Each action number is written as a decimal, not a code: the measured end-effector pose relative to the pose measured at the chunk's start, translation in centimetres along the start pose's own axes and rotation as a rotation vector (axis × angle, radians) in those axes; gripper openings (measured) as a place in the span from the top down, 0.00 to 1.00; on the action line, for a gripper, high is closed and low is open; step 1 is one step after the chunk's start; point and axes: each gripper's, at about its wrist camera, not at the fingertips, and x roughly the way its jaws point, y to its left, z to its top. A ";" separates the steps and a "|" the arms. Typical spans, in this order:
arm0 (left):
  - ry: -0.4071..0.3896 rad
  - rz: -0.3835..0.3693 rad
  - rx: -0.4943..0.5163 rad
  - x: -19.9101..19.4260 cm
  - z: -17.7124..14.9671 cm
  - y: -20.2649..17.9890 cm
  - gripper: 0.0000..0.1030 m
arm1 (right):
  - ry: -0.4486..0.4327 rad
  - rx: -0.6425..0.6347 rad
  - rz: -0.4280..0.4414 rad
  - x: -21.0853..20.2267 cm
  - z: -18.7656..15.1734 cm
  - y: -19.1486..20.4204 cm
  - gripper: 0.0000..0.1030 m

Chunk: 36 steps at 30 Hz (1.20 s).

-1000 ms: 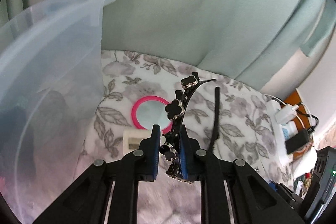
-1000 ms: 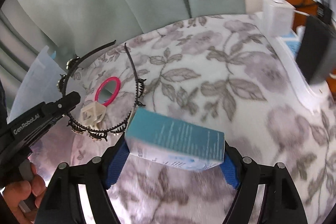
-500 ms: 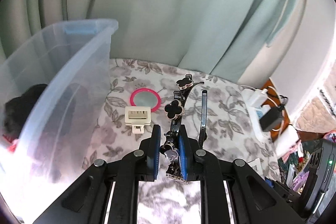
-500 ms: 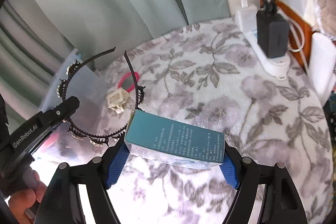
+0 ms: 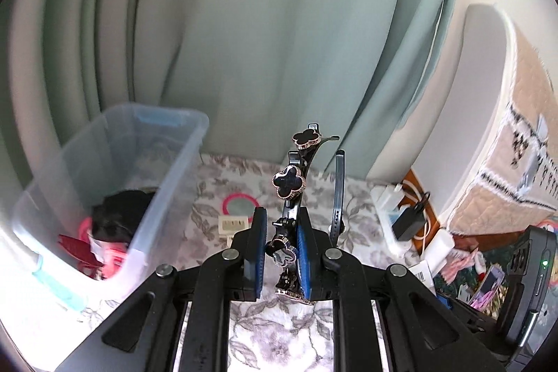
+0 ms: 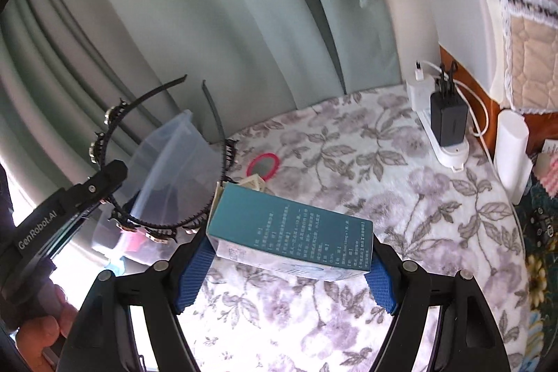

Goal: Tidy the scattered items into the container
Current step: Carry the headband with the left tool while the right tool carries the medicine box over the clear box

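My left gripper [image 5: 281, 232] is shut on a black headband [image 5: 291, 183] with clover studs and holds it high above the floral cloth. The headband also shows in the right wrist view [image 6: 146, 162], hanging in front of the clear plastic bin [image 6: 167, 162]. My right gripper [image 6: 286, 253] is shut on a teal box [image 6: 289, 232], lifted above the table. The bin [image 5: 174, 162] stands at the left and holds dark, red and pink items. A pink round mirror [image 5: 240, 205] and a cream plug adapter [image 5: 233, 225] lie on the cloth beside the bin.
A white power strip [image 6: 443, 142] with a black charger [image 6: 448, 117] lies at the table's right edge. A white cylinder [image 6: 512, 156] stands next to it. Green curtains hang behind. Clutter sits past the right edge [image 5: 488, 281].
Both grippers have risen well above the table with their loads. The left one has drawn back, so the bin now shows whole and further away.
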 end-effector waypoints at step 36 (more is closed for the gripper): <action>-0.244 0.205 -0.407 -7.1 -1.0 19.6 0.84 | 0.023 -0.393 0.172 1.8 0.7 19.0 0.23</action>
